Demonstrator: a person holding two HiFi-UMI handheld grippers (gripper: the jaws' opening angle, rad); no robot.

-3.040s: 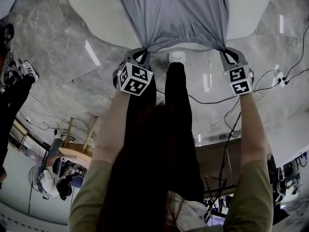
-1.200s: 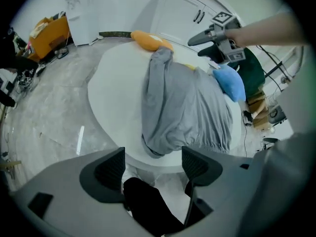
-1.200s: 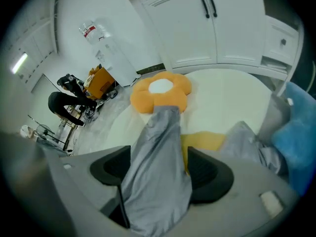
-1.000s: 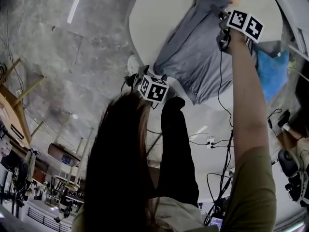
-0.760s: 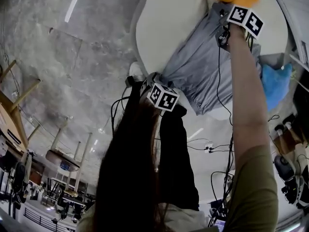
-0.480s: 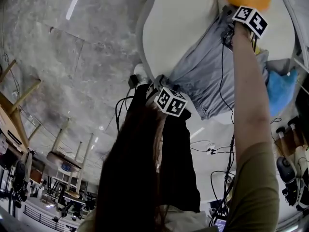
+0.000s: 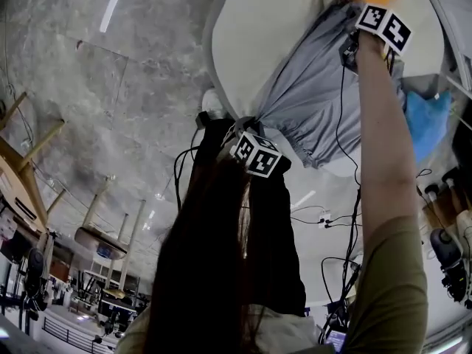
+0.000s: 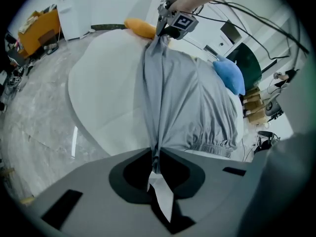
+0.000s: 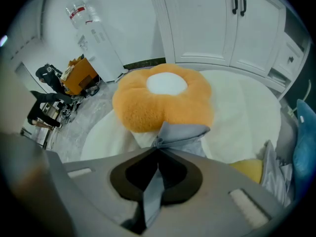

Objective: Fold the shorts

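The white round table (image 7: 251, 35) fills the upper middle of the head view, and the grey shorts (image 7: 310, 102) lie on its right half, the gathered waistband hanging just over the near-right edge of the table. 3 seconds ago the shorts hung with their waistband square along the near edge of the table, a gripper at each end; now they run slantwise across it. An orange cushion (image 9: 163, 100) with a white centre sits at the far side of the table, touching the far corner of the shorts, and a blue pillow (image 8: 229, 75) lies at the right edge of the table, just beside the shorts. The left gripper (image 8: 154, 159), at the near edge of the table, has just been closing its jaws, and they now pinch a bunched fold of the shorts. The right gripper (image 9: 158, 154), at the far side of the table just before the cushion, has just closed too and pinches the far corner. 1 second ago both stood spread over slack cloth; now the shorts are drawn into 1 taut ridge between the 2 grippers.
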